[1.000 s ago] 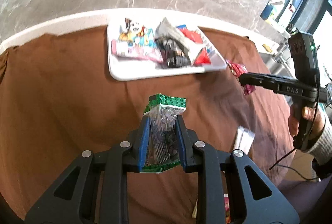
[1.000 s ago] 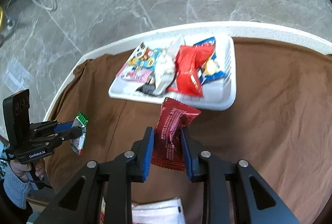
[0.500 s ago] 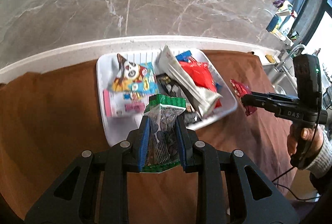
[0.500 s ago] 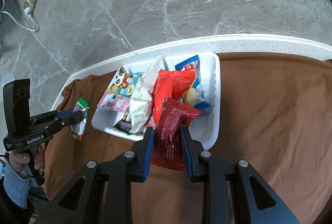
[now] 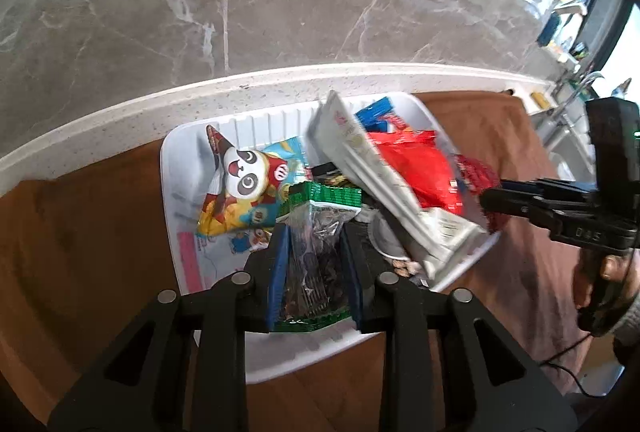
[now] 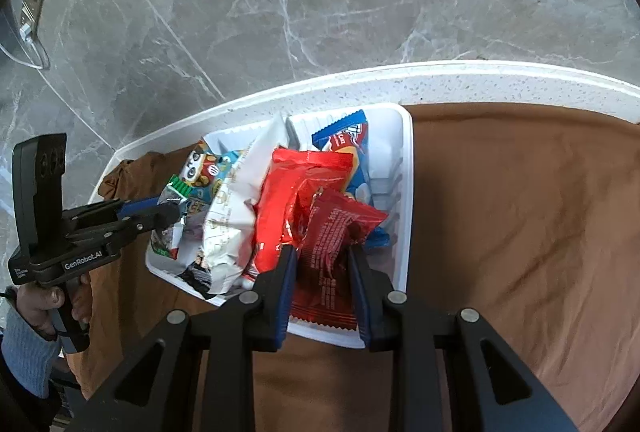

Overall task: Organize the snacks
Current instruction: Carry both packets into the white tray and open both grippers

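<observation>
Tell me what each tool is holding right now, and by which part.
Left tool: the green-topped clear packet, pinched by its sides at mid-body. Right tool: the dark red packet, pinched by its sides in its lower half. Both hang over the white tray.

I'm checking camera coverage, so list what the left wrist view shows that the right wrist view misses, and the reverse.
Only the left wrist view shows the seed packet close up in the left claw, and a sink area at far right. Only the right wrist view shows the dark red packet close up in the right claw, and a wall socket. Both show the white tray, the panda bag and the brown cloth.
</observation>
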Tool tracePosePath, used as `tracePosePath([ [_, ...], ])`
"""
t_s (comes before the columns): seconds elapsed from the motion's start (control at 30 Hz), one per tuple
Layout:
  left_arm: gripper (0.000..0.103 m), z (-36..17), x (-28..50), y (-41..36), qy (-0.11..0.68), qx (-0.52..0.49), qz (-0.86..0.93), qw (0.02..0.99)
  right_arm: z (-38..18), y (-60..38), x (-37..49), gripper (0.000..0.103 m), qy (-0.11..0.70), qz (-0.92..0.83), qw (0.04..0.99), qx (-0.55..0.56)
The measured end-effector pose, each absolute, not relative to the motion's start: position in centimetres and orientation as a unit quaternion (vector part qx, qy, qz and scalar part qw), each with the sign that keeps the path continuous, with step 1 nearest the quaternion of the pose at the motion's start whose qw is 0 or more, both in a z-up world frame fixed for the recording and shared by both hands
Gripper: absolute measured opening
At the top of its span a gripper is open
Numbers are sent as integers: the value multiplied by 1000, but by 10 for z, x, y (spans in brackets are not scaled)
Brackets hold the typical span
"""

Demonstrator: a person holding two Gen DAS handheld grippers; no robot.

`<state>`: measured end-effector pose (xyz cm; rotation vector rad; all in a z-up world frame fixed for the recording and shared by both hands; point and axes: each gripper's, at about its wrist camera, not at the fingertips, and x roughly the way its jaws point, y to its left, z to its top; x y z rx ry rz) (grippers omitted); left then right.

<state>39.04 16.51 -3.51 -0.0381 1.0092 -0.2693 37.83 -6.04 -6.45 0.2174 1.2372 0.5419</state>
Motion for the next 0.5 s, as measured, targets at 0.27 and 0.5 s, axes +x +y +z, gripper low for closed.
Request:
tracePosePath([
  [0.27, 47, -44, 399, 167, 483, -17, -101, 870, -56, -59, 373, 40, 553, 244, 793, 72],
  [0.5, 48, -24, 377, 175, 455, -14, -85, 886, -37, -67, 357, 40, 544, 252, 796, 81],
])
